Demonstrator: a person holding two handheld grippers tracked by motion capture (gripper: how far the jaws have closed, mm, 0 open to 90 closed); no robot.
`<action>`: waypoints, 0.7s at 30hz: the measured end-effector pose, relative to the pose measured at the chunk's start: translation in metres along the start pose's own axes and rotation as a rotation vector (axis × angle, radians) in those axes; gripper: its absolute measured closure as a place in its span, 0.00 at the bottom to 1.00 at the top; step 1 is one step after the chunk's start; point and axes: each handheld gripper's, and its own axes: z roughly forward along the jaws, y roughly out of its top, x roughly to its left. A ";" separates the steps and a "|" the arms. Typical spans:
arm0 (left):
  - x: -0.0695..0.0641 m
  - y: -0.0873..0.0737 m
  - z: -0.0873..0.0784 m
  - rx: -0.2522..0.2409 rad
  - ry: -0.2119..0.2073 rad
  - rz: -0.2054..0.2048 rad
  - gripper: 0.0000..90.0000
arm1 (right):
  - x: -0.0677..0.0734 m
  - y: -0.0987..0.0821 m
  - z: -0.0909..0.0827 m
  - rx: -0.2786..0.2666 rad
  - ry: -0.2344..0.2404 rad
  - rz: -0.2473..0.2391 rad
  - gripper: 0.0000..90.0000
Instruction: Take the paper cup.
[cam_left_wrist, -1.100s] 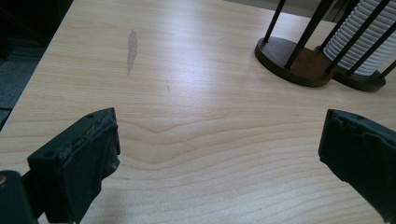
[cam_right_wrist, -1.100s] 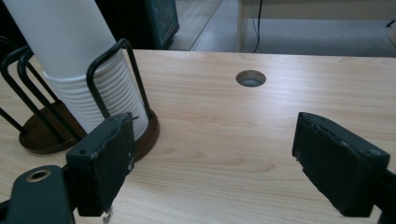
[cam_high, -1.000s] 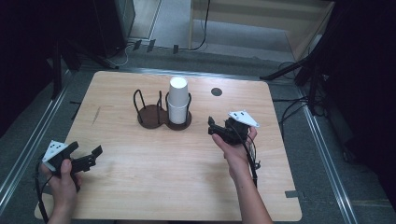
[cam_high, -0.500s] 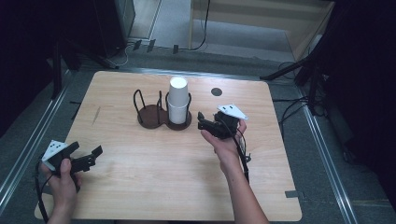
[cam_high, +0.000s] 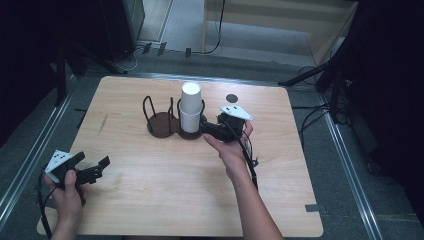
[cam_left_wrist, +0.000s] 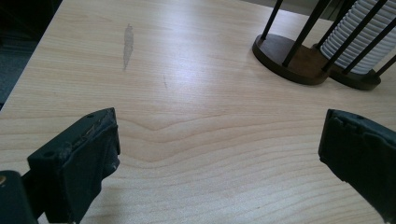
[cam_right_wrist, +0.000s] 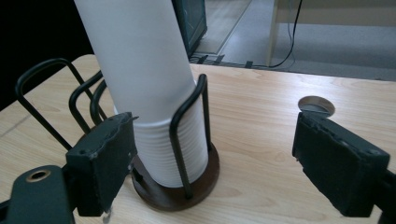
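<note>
The stack of white cups (cam_high: 190, 107) stands upright in the right-hand ring of the dark wire holder (cam_high: 161, 120), near the middle of the worktop (cam_high: 150, 200). The right hand-held gripper (cam_right_wrist: 212, 158) sits just beside it, jaws apart and empty, one jaw close against the stack's lower cups. To grip well, the person should probably centre the stack between the jaws above the wire loops, then close gently. The left hand-held gripper (cam_left_wrist: 219, 154) rests open near the worktop's corner, well apart.

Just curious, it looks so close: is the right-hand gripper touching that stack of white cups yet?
Cannot tell. In the right gripper view the right gripper stands open, its left pad overlapping the stack of cups, so no gap or contact shows plainly.
</note>
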 end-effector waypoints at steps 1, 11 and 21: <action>0.000 0.000 0.000 0.000 0.000 -0.001 0.00 | 0.002 0.001 0.002 0.000 0.002 0.006 0.15; 0.000 0.000 0.000 0.001 -0.002 -0.002 0.00 | 0.022 0.008 0.021 0.004 0.041 0.002 0.15; 0.001 0.000 0.000 -0.002 -0.006 -0.010 0.00 | 0.034 0.021 0.039 -0.001 0.047 0.001 0.14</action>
